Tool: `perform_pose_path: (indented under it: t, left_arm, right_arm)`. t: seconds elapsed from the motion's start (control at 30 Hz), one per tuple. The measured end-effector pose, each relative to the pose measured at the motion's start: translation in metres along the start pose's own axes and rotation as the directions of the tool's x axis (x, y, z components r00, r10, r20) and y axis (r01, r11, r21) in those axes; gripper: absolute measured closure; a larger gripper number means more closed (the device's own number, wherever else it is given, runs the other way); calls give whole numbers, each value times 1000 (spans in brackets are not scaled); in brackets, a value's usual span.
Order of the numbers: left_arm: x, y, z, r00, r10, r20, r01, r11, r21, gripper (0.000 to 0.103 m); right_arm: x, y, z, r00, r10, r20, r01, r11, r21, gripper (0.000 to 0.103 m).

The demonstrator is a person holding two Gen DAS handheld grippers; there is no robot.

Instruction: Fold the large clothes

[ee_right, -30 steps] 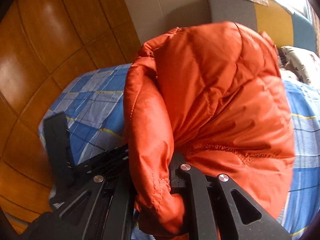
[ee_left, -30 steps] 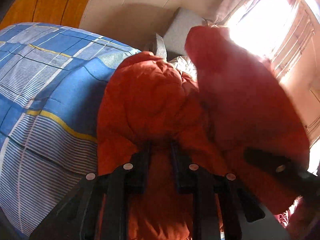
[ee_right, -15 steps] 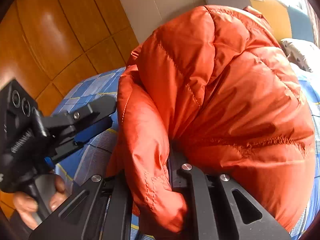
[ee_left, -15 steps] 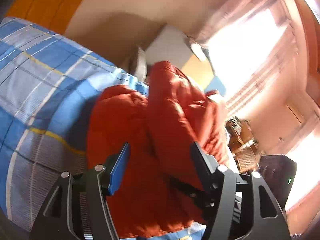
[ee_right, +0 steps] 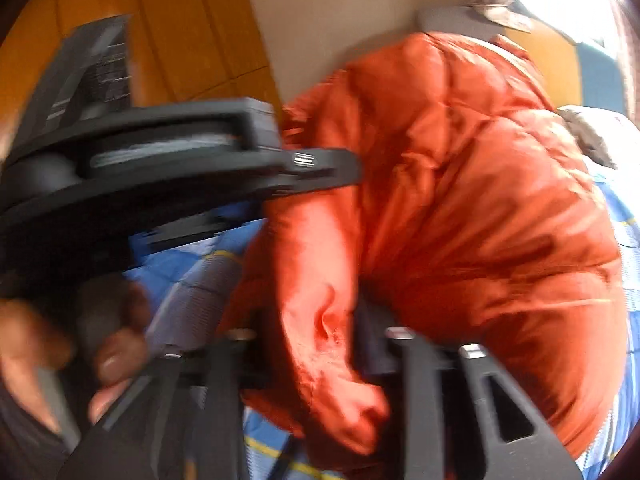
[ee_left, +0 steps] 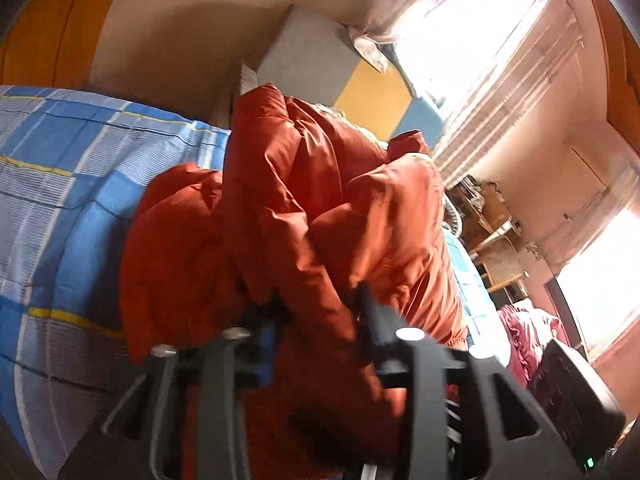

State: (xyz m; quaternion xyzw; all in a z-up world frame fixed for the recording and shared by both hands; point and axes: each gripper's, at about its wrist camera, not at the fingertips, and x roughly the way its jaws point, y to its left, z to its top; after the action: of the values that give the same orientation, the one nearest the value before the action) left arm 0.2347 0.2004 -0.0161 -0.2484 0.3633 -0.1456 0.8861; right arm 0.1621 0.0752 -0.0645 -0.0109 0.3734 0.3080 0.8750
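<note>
An orange puffer jacket [ee_left: 304, 216] lies bunched on a bed with a blue checked cover [ee_left: 68, 184]. My left gripper [ee_left: 320, 308] has its fingers around a fold of the jacket's fabric, closing on it. In the right wrist view the jacket [ee_right: 460, 184] fills the middle, and my right gripper [ee_right: 312, 328] is shut on a thick fold of it. The left gripper's body [ee_right: 168, 176] and the hand holding it [ee_right: 80, 344] show blurred at the left of that view.
A wood-panelled wall [ee_right: 168, 40] stands behind the bed. Grey, yellow and blue cushions [ee_left: 360, 92] lean by a bright curtained window [ee_left: 480, 40]. Shelves with clutter [ee_left: 492, 224] and a pink cloth [ee_left: 524, 332] are at the right.
My left gripper let go of the jacket, opened wide, then moved right and closed in on another fold. My right gripper kept its hold while the jacket bunched up.
</note>
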Motion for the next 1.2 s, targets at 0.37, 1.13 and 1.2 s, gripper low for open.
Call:
perform_pose_path:
  t: [0.37, 1.13, 1.2]
  left_arm:
    - [0, 6, 1, 1000, 6, 4, -6, 1000, 12, 93]
    - [-7, 27, 6, 989, 146, 2, -146, 986, -87, 72]
    - [-4, 22, 6, 982, 187, -2, -187, 981, -61, 86]
  right_arm:
    - [-73, -35, -7, 981, 193, 30, -193, 981, -2, 43]
    - [-26, -88, -10, 996, -92, -16, 93, 994, 65, 57]
    - [-27, -88, -7, 997, -73, -24, 74, 996, 44, 57]
